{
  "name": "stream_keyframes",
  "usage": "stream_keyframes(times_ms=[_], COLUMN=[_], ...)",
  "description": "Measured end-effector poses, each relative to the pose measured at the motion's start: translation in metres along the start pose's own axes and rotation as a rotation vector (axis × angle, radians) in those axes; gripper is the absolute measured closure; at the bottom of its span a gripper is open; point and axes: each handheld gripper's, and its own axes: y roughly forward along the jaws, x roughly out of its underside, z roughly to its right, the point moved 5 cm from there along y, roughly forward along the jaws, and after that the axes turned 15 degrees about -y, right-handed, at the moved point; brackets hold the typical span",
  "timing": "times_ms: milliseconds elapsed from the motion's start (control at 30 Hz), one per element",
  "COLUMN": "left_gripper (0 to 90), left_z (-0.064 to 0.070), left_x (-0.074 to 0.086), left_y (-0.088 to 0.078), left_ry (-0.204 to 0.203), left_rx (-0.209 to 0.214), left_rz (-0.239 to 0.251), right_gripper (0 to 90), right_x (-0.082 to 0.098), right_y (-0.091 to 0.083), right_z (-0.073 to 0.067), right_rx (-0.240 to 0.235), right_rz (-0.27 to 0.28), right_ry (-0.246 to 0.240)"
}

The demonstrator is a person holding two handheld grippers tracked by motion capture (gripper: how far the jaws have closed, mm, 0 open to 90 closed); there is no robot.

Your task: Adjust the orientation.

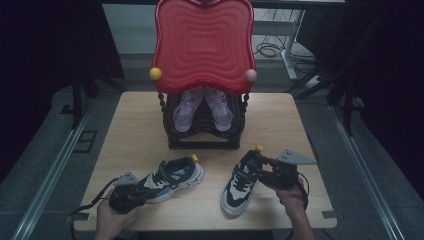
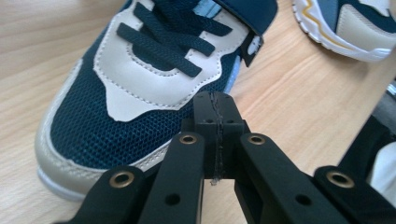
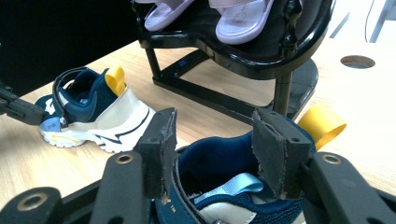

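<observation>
Two navy sneakers (image 1: 172, 179) (image 1: 241, 182) on the table (image 1: 280, 120) (a gripper at each), red-topped rack (image 1: 204, 45) behind.

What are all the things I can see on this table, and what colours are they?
Sneakers: two, navy and cream with white soles and yellow heel loops; left sneaker lies at the front left of the table, right sneaker at the front right.
Sandals: two, pale pink, side by side on the rack's lower shelf.
Shoe rack: one, black frame with a red wavy top shelf, at the back middle of the table.
Knobs: two on the red shelf's front corners, one yellow, one pink.
Table: one, light wood.
Left gripper: black, jaws shut with nothing between them, by the left sneaker's toe.
Right gripper: black, jaws either side of the right sneaker's heel opening.
</observation>
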Motion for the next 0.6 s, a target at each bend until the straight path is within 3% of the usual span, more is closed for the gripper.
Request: stream_keyframes(times_ms=[200, 367, 600], left_gripper=[89.8, 89.8, 89.8], left_z=[-0.001, -0.009, -0.025], left_x=[-0.001, -0.008, -0.017], left_y=[0.001, -0.001, -0.002], left_ry=[0.002, 0.004, -0.035], left_rx=[-0.001, -0.057, -0.051], left_rz=[-0.008, -0.006, -0.017], right_gripper=[50.3, 50.3, 50.5], right_x=[0.000, 0.000, 0.000], right_y=[0.000, 0.001, 0.001], right_z=[0.000, -0.002, 0.000], right_rx=[0.003, -0.006, 0.002], right_rz=[0.001, 0.002, 0.010], right_ry=[0.001, 0.001, 0.007])
